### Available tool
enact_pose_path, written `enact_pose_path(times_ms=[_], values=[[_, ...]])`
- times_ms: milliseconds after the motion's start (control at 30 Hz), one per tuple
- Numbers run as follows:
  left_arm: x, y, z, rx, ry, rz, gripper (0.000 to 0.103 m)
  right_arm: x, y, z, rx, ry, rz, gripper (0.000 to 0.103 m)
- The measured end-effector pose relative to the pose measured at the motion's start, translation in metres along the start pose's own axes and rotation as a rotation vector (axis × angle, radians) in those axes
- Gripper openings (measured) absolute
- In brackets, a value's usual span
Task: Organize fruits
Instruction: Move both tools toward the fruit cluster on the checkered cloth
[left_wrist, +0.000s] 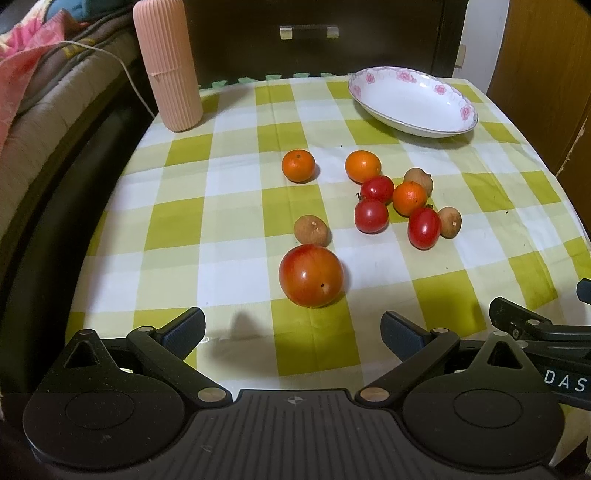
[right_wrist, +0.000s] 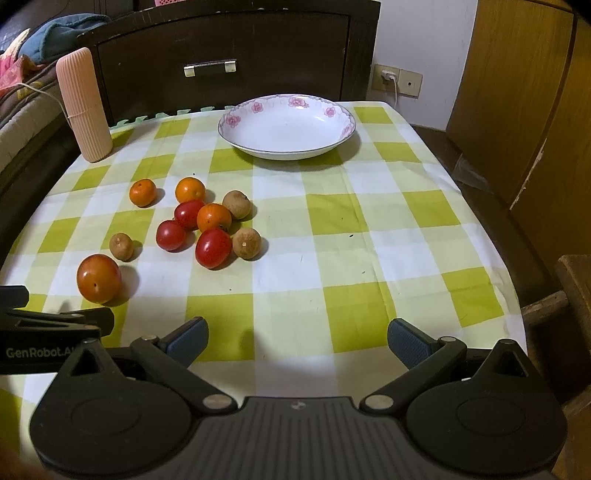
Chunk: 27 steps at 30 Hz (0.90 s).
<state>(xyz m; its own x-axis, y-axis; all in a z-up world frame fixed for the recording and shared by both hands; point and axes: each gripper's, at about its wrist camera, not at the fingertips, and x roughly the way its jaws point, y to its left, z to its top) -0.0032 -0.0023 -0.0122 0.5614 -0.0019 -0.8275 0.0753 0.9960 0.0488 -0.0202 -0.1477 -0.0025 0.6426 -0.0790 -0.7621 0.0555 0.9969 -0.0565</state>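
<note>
Fingers of the left gripper (left_wrist: 293, 328) and the right gripper (right_wrist: 297, 338) both stand wide and hold nothing, low over the near edge of the bench (right_wrist: 369, 236). No fruit is in the dish (right_wrist: 286, 127) yet, so this looks like the first pick. The large tomato (left_wrist: 311, 275) sits just ahead of the left fingers, between their lines; closing in on it seems next
</note>
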Motion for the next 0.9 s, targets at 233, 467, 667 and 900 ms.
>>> enact_pose_path(times_ms=[233, 467, 667, 900], values=[[-0.0001, 0.0004, 0.0003, 0.000, 0.003, -0.001, 0.102, 0.0010, 0.0006, 0.0005, -0.001, 0.002, -0.001, 0.102], [0.0003, 0.0007, 0.0003, 0.002, 0.007, 0.000, 0.102, 0.0008, 0.0009, -0.0009, -0.001, 0.004, -0.001, 0.102], [0.0014, 0.0009, 0.0016, 0.003, 0.013, 0.000, 0.102, 0.0028, 0.0014, -0.0017, -0.001, 0.007, -0.001, 0.102], [0.0014, 0.0012, 0.0018, 0.004, 0.015, 0.001, 0.101, 0.0031, 0.0015, -0.0010, -0.001, 0.009, -0.001, 0.102]])
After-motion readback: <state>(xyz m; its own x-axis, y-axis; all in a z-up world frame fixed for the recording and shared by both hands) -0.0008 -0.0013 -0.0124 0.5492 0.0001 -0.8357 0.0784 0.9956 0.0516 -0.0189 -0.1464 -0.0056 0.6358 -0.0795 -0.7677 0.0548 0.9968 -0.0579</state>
